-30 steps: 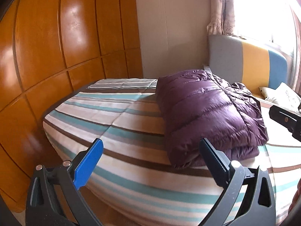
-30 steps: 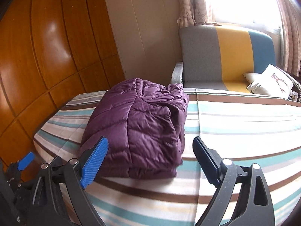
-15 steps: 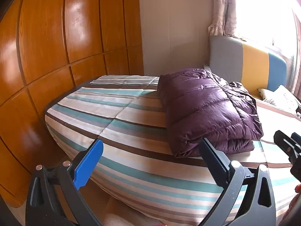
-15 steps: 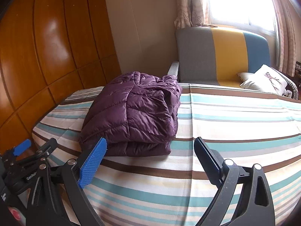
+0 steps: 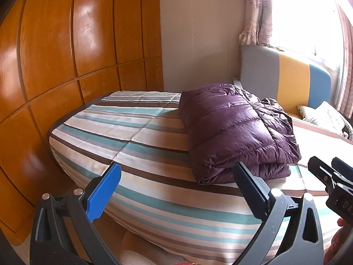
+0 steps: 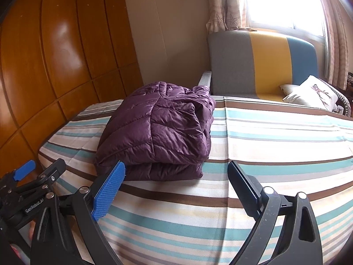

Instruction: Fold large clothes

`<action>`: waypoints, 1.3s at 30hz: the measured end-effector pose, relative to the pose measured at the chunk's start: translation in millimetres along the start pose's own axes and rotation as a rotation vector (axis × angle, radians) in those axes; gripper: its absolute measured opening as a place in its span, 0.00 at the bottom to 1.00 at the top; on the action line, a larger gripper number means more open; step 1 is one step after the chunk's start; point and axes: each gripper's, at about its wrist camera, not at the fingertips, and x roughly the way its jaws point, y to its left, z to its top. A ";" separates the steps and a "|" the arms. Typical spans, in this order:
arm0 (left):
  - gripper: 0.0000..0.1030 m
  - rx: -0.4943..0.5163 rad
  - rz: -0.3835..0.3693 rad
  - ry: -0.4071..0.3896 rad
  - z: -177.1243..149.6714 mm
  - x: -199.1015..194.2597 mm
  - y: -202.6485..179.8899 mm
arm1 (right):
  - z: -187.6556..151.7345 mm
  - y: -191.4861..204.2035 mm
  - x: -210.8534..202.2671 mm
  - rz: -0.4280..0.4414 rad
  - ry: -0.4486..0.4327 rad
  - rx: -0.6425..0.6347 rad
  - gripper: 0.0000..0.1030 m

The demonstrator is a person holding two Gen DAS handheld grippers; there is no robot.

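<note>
1. The bed (image 6: 275, 132), under a striped cover, fills most of both views. Its right half lies bare, with plenty of room to work; its left edge runs close beside the wooden wardrobe (image 5: 55, 66), so that side is tight.
2. The sofa (image 6: 260, 64) stands at the bed's far end beneath the window, a pillow (image 6: 313, 92) on its seat.
3. The purple down jacket (image 6: 163, 130) rests on the bed towards the wardrobe side, already folded into a thick, layered bundle, its near edge back from the bed's front edge.
4. The left gripper (image 5: 176, 190) and the right gripper (image 6: 174, 190) both hang off the bed's front edge, fingers spread wide, holding nothing, clear of the jacket.
5. The fold looks finished. Judged from here, the best course is to leave the puffy bundle undisturbed, or only press it flat from above, since slippery down fabric may spring open.
</note>
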 end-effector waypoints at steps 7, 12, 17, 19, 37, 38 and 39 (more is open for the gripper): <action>0.98 -0.003 -0.005 0.003 1.2 0.0 1.2 | -0.9 0.8 1.5 0.005 0.005 0.001 0.91; 0.98 -0.002 -0.008 0.007 1.6 2.3 2.2 | -1.0 1.3 2.2 0.007 0.006 0.001 0.91; 0.98 0.001 -0.010 0.005 0.8 2.1 0.5 | -0.4 1.4 2.9 0.008 0.007 0.002 0.91; 0.98 0.002 -0.011 0.007 0.5 1.7 0.1 | -0.5 1.7 3.0 0.008 0.007 0.001 0.91; 0.98 0.007 -0.014 0.010 -0.3 1.7 -1.4 | -1.9 -1.1 2.2 0.010 0.015 0.009 0.91; 0.98 0.007 -0.014 0.010 -0.2 1.5 -1.5 | -2.1 -1.0 2.2 0.010 0.016 0.010 0.91; 0.98 0.007 -0.015 0.011 -0.2 1.5 -1.6 | -2.0 -1.2 2.9 0.011 0.016 0.011 0.91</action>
